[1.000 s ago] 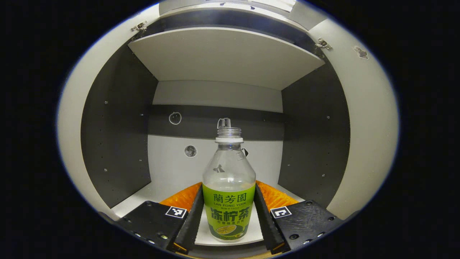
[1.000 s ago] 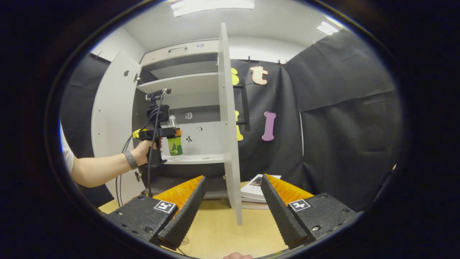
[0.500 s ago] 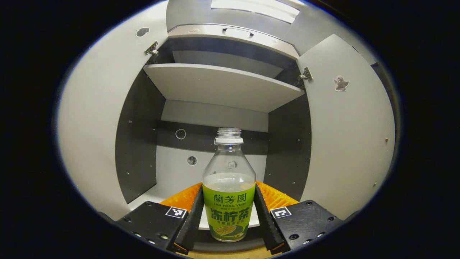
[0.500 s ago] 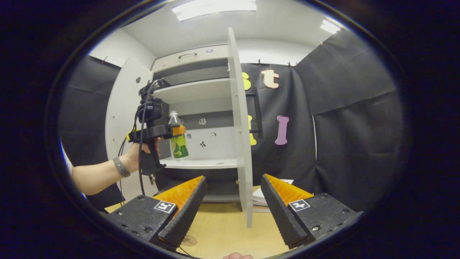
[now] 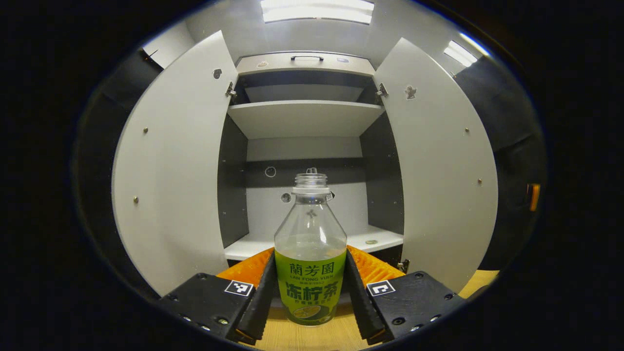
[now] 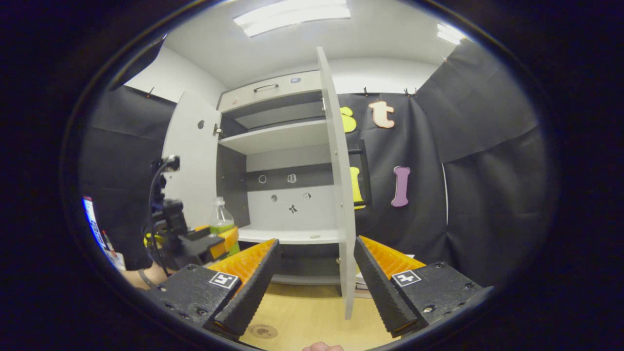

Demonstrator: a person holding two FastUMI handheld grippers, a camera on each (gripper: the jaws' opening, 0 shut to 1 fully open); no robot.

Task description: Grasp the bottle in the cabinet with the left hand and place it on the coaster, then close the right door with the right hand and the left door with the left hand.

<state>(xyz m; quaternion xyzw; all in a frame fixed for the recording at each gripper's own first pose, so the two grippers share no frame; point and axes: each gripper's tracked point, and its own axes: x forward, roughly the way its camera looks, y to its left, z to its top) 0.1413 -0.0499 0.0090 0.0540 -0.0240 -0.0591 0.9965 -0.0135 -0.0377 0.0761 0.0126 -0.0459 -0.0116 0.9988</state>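
Carry step: left gripper (image 5: 310,287) pinching clear green-labelled plastic bottle (image 5: 310,263), outside grey cabinet (image 5: 304,119); next, lower onto round coaster (image 6: 263,332) at 6 o'clock; right gripper (image 6: 316,278) spread.

In the right gripper view, the left claw (image 6: 214,241) hid the lower half of the bottle (image 6: 221,220); the coaster (image 6: 263,332) on the near table (image 6: 302,317) was half covered by the right claw's finger (image 6: 246,292).
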